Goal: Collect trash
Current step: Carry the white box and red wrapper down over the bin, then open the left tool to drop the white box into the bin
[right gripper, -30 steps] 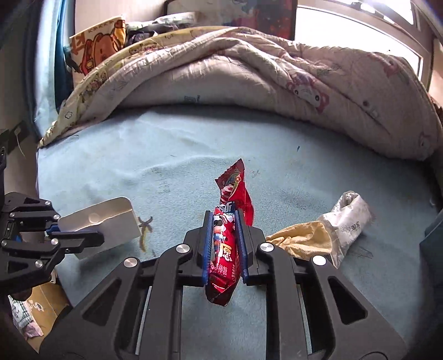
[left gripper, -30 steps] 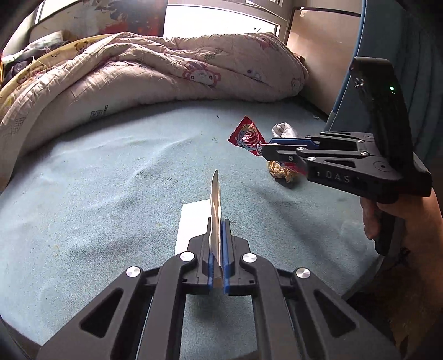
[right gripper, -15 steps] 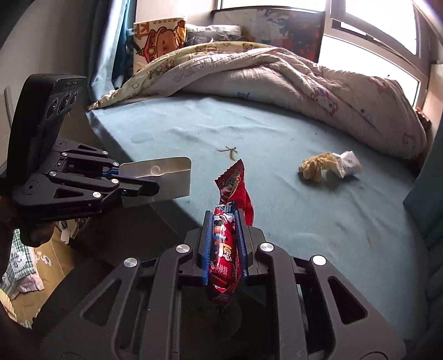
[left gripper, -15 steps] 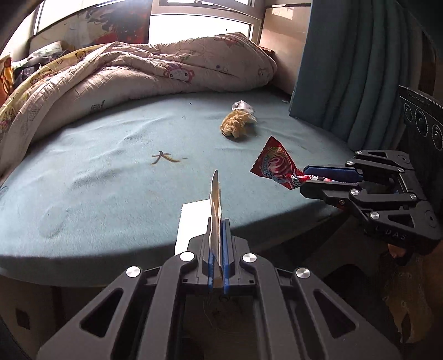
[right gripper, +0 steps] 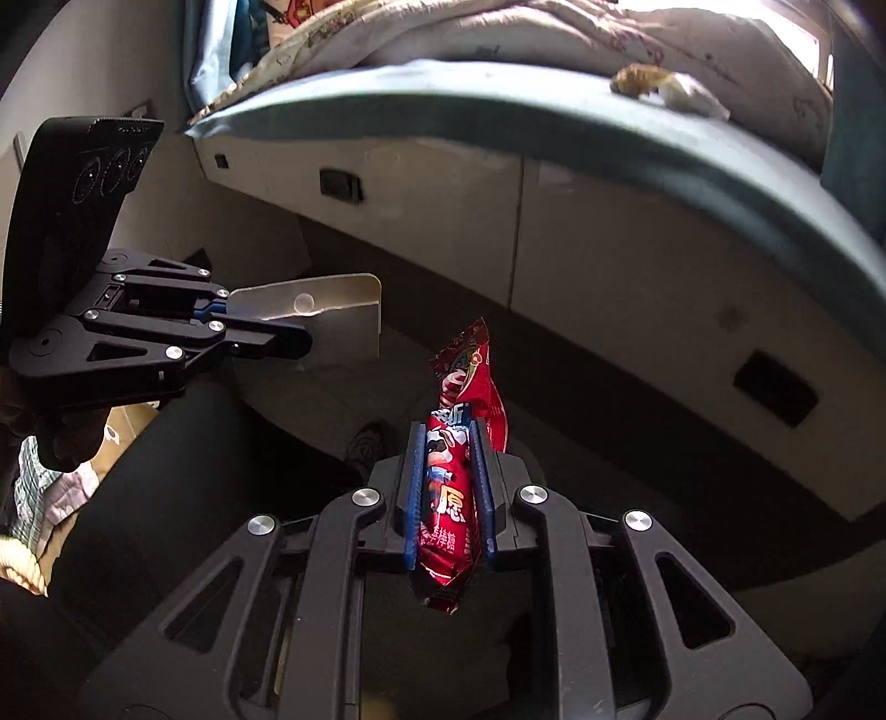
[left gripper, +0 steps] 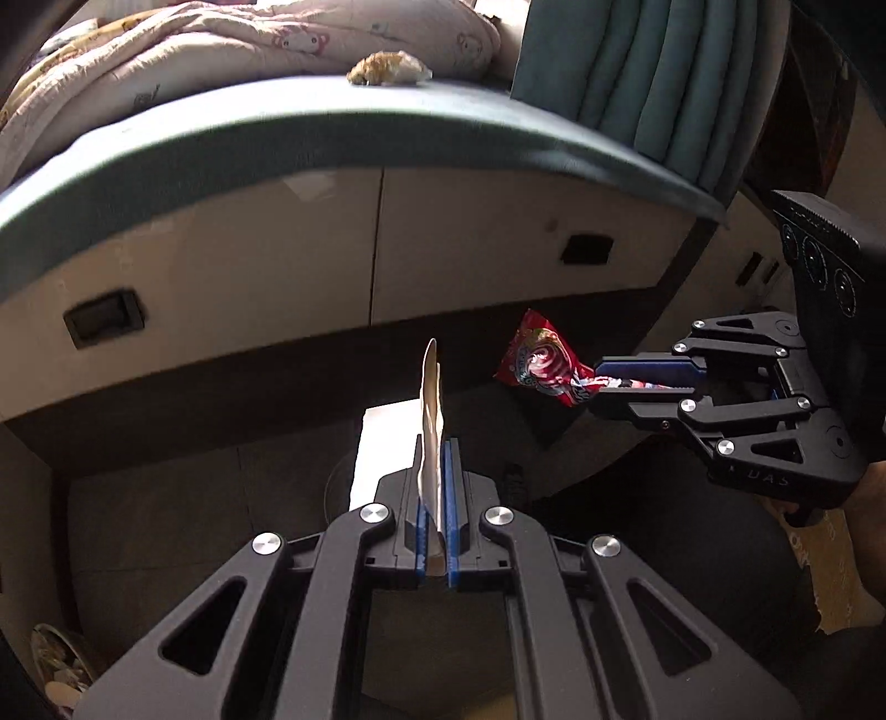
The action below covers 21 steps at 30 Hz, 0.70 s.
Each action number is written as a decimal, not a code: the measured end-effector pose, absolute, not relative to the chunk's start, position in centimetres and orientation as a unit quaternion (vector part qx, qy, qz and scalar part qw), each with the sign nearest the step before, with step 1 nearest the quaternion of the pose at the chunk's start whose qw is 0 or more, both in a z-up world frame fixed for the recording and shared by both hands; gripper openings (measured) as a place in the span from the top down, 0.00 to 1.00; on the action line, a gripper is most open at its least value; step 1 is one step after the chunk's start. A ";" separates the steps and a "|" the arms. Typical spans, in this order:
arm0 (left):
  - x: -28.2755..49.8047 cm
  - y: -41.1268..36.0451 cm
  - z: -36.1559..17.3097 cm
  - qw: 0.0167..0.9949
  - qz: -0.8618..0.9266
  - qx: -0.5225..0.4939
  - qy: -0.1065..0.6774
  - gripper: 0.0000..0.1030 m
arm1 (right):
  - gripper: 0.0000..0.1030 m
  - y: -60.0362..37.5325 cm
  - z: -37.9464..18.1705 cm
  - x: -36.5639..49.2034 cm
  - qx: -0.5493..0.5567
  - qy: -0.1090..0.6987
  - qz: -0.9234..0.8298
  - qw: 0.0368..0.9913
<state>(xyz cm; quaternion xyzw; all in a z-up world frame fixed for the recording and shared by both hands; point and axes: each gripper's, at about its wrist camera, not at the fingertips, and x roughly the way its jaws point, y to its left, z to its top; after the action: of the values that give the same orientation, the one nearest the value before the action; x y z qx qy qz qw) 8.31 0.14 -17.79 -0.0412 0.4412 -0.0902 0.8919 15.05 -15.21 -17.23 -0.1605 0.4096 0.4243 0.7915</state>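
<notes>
My left gripper (left gripper: 436, 471) is shut on a flat white paper packet (left gripper: 429, 410), held edge-on; the gripper (right gripper: 288, 332) and its packet (right gripper: 332, 315) also show in the right wrist view. My right gripper (right gripper: 447, 448) is shut on a red snack wrapper (right gripper: 462, 387); it also appears in the left wrist view (left gripper: 601, 382) with the wrapper (left gripper: 540, 365). Both are held low, below the bed's edge, above the dark floor. A crumpled yellow-and-white wad (left gripper: 387, 69) lies on the bed, also in the right wrist view (right gripper: 664, 83).
The bed (left gripper: 332, 127) with a teal sheet and a pink quilt (left gripper: 221, 39) stands ahead, with beige drawer fronts (left gripper: 221, 266) beneath. A teal curtain (left gripper: 637, 72) hangs at right. A shoe (right gripper: 365, 443) is on the floor; a cardboard box (right gripper: 119, 426) is at left.
Both grippers have dropped from bed height to below the bed's edge, still holding their items. The bed top has risen out of view and the drawer fronts and floor have appeared.
</notes>
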 end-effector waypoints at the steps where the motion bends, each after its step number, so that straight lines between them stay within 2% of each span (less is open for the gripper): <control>1: 8.4 0.0 -19.1 0.888 -0.088 -0.043 0.450 0.97 | 0.85 -15.2 -18.5 15.0 -0.161 0.421 0.422 0.787; 11: 11.6 -0.5 -32.1 0.854 -0.088 -0.096 0.503 0.97 | 0.85 -14.2 -31.9 18.4 -0.156 0.518 0.391 0.744; 21: 16.5 -1.1 -40.3 0.820 -0.107 -0.091 0.555 0.97 | 0.85 -11.5 -41.6 22.6 -0.167 0.595 0.363 0.697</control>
<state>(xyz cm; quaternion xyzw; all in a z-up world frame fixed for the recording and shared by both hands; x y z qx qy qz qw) 16.53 -1.07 -40.29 -0.0912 0.5551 -0.1072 0.8198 22.55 -11.48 -41.59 -0.1673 0.5946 0.3635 0.6974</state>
